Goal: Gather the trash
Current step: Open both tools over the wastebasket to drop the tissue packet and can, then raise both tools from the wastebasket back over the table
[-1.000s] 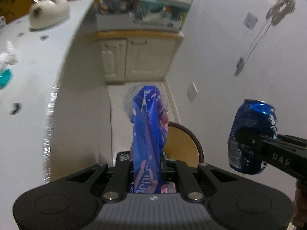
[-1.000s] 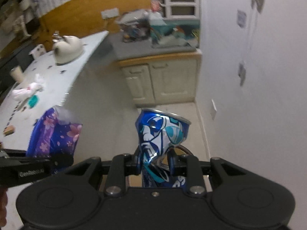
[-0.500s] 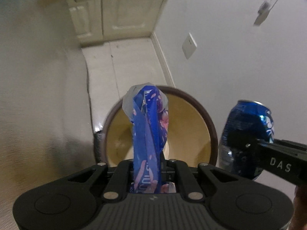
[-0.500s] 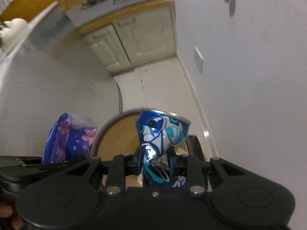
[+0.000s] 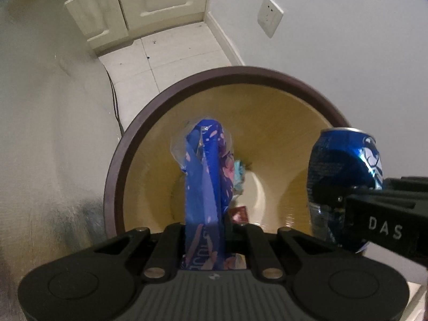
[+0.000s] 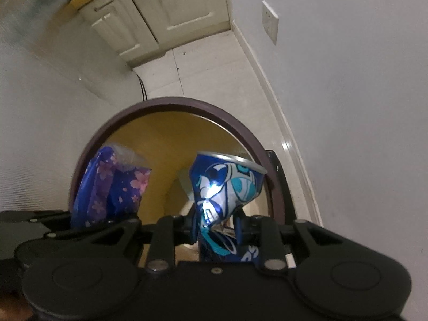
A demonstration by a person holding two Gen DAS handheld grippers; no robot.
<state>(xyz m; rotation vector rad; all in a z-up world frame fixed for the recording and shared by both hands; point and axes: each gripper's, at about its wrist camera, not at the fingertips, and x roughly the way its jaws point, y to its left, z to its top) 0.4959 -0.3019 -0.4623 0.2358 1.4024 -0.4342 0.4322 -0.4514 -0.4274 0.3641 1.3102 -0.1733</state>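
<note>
Presently catalogued, two pieces of trash, both carried over the waste bin (image 5: pixel 115 160), a round container with a dark rim and tan inner wall, standing on the tiled floor (image 5: pixel 174 50) near a white wall with a socket plate (image 5: pixel 269 16). Item one: blue wrapper (image 5: pixel 206 187) with pink blossom print, clamped upright between the closed fingers of the left gripper (image 5: pixel 204 243), directly above the bin's mouth. Judged very light, soft and crinkly, with a slick film surface; it folds flat under pressure, so a pinch low across its body (as it is now taken) should hold it best, and it may cling or flutter when let go. Item two: blue drink can (image 6: pixel 227 187), pinched at its waist by the right gripper (image 6: pixel 214 231), whose fingers are drawn in tight enough that the metal is visibly crushed there. Judged light, thin-walled and easily deformed, smooth and somewhat slippery; the dented waist now gives the fingers a natural seat. It hangs over the bin's right-hand part. Bin contents: a few scraps at the bottom, too small to identify.
</note>
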